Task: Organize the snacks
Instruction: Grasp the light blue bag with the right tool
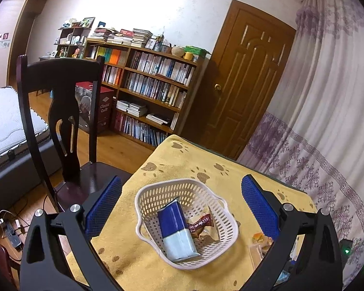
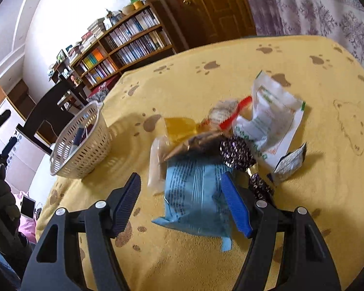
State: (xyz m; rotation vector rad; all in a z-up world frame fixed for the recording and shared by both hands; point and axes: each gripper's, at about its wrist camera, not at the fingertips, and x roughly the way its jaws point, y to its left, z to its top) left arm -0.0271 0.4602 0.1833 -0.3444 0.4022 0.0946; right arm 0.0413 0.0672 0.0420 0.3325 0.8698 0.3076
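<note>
White perforated plastic basket point(image 1: 185, 220) near left edge of yellow paw-print cloth-covered table point(image 1: 182, 167). Inside: blue-and-white flat packet point(image 1: 176, 232) leaning on basket wall, brown wrapped snack point(image 1: 202, 225) beside it. Left gripper point(image 1: 180, 208) above basket, blue pads wide apart, holding nothing. Right gripper point(image 2: 182, 206) spread open over loose pile mid-table: light blue crinkled packet point(image 2: 196, 194) between fingers, not clamped; white-green pouch point(image 2: 271, 118), dark purple wrappers point(image 2: 237, 152) behind.
</note>
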